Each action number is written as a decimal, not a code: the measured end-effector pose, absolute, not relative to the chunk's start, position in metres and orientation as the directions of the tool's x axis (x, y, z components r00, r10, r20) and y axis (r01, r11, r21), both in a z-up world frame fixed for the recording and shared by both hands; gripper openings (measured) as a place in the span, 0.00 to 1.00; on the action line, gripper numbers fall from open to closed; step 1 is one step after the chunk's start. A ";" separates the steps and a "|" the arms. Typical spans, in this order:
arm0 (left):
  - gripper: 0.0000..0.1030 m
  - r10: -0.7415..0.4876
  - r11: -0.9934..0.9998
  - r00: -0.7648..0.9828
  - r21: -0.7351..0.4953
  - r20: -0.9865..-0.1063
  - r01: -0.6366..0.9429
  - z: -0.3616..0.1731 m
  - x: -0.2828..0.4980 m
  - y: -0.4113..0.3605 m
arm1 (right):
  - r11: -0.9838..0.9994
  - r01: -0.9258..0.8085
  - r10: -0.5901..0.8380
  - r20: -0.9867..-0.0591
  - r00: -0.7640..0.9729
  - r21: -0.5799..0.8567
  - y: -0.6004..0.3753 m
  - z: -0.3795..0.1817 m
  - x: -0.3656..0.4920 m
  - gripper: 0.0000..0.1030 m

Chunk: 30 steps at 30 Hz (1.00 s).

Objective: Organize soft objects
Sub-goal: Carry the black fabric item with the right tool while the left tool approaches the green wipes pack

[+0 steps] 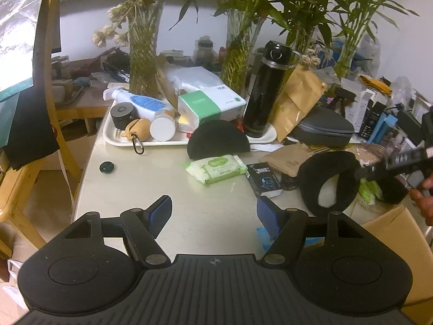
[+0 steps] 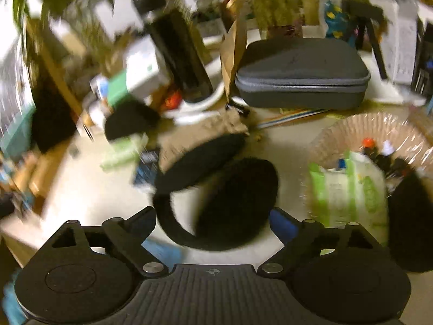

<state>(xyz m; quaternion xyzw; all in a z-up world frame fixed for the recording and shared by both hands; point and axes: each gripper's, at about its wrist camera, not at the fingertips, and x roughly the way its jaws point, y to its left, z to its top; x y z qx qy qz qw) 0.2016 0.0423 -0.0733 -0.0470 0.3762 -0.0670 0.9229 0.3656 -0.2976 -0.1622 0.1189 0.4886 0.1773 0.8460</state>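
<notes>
Black fuzzy earmuffs [image 1: 328,180] lie on the pale table at the right; in the blurred right wrist view the earmuffs [image 2: 219,187] lie between and just beyond my right gripper's [image 2: 213,223] open blue fingertips. A green wet-wipes pack [image 1: 216,168] lies mid-table, with a black soft cap [image 1: 217,138] behind it. Another green wipes pack [image 2: 351,189] leans in a clear plastic basket [image 2: 338,127]. My left gripper [image 1: 215,214] is open and empty above bare table. The right gripper also shows in the left wrist view [image 1: 379,169], blurred.
A white tray [image 1: 119,140] holds bottles, a box and a black flask [image 1: 266,89]. A grey zip case [image 1: 324,128], paper bags, vases of bamboo and boxes crowd the back. A small black box [image 1: 263,180] and a round black cap [image 1: 106,167] lie on the table. A wooden chair stands left.
</notes>
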 end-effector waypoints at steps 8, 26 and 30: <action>0.67 -0.152 0.988 0.706 -0.131 -0.692 0.083 -0.073 0.202 0.043 | 0.825 0.043 0.461 -0.715 0.525 0.563 -0.310 -0.160 0.390 0.90; 0.67 -0.148 0.985 0.708 -0.166 -0.690 0.044 -0.071 0.203 0.058 | 0.857 0.131 0.343 -0.741 0.576 0.499 -0.304 -0.143 0.375 0.22; 0.67 -0.142 0.988 0.719 -0.146 -0.680 0.057 -0.067 0.208 0.056 | 0.883 0.065 0.313 -0.687 0.656 0.465 -0.304 -0.120 0.352 0.22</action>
